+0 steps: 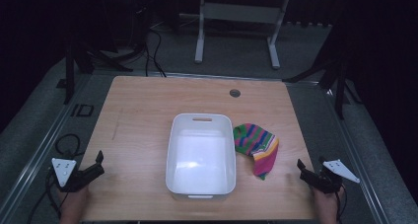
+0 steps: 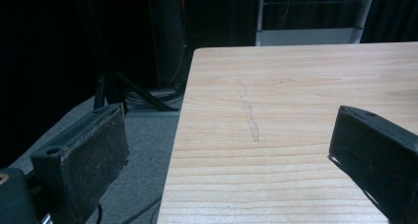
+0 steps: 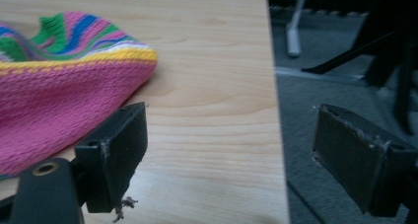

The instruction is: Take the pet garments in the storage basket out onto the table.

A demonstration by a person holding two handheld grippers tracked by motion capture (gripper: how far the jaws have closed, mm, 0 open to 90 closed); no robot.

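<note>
Wooden table [image 1: 143, 135]: white tub [image 1: 200, 155], striped knit cloth [image 1: 256, 144] beside; both tools [image 1: 98, 164] [image 1: 301, 168] agape, empty.

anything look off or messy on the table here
Little stands out. The striped knit cloth lies crumpled on the table just right of the white bin, one edge close against the bin's rim rather than inside. A faint scuff line marks the wood near the left edge. Both tools, left and right, are open and hold nothing.

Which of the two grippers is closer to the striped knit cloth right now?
The right gripper: the striped knit cloth lies just ahead of its open jaws, while the left gripper is across the white tub.
</note>
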